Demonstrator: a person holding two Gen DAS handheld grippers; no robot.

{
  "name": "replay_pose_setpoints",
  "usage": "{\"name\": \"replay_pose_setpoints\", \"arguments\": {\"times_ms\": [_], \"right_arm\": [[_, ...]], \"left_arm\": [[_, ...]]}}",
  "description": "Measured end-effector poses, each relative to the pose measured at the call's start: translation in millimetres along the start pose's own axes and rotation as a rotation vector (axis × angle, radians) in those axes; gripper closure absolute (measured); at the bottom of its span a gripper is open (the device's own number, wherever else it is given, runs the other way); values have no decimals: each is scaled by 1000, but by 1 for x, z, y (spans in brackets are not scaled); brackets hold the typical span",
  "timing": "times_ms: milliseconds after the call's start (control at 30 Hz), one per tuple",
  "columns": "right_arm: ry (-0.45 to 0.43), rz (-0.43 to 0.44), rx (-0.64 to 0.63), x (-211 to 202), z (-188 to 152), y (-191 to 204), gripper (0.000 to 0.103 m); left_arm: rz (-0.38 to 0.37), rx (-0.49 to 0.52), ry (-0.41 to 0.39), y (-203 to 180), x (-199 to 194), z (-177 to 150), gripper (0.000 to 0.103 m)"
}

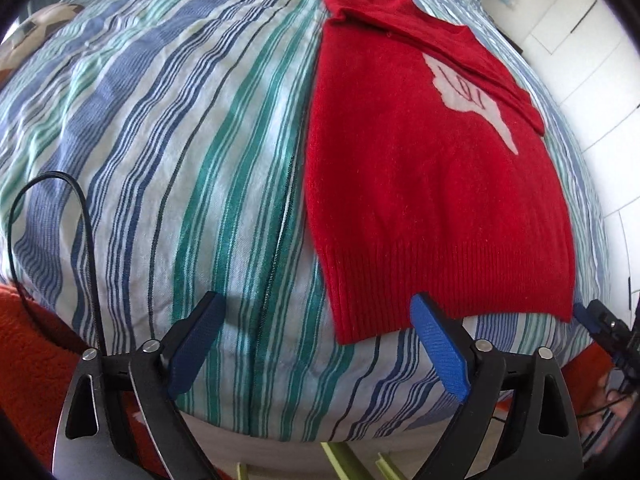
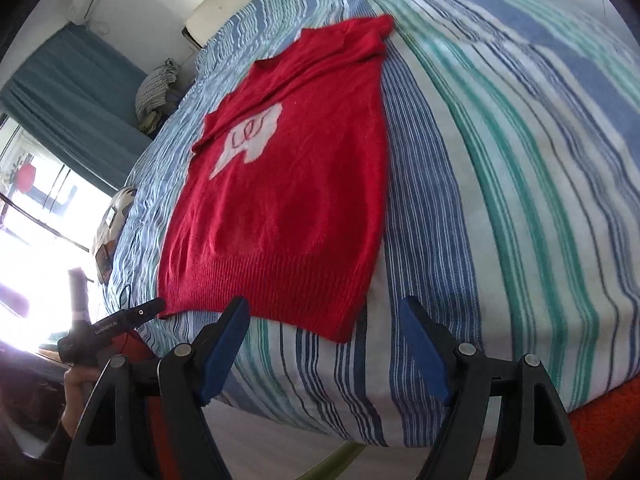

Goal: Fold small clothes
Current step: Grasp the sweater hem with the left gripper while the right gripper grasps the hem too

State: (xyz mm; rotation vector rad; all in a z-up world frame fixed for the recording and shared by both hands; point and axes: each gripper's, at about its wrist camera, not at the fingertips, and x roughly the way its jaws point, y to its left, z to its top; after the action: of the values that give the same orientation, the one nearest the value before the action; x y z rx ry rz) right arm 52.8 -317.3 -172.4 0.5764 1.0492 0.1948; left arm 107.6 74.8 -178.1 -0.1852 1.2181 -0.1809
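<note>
red knit sweater (image 1: pixel 432 184) is laid flat on the striped bedcover (image 1: pixel 160 140), sleeves folded in, ribbed hem at the near edge of the bed. the left gripper (image 1: pixel 316 312) is held wide over the hem's left corner, nothing clamped between its blue pads (image 1: pixel 438 352). the right gripper (image 2: pixel 322 318) is likewise spread wide at the hem's right corner, empty. a football (image 2: pixel 114 216) is seen near the bed's far side, bundled cloth (image 2: pixel 156 88) beyond it. an orange rug (image 1: pixel 28 360) is visible below the bed.
</note>
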Motion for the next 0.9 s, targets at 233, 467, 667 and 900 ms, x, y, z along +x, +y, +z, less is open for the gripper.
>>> {"name": "replay_pose_setpoints", "arguments": {"times_ms": [233,467,667,900], "right_arm": [[87,18,48,27,-1,-7,97],[14,8,26,7,4,5,98],[-78,52,42,-10,24,15,98],[-205,67,-6,-11,120,31,98]], "left_arm": [[-33,-47,28,12,3,5,70],[-108,-50,20,10,-17,6,102],[-228,-96,-84,8,-60,31,102],[-284,-132,-216,3,-70,133,102]]}}
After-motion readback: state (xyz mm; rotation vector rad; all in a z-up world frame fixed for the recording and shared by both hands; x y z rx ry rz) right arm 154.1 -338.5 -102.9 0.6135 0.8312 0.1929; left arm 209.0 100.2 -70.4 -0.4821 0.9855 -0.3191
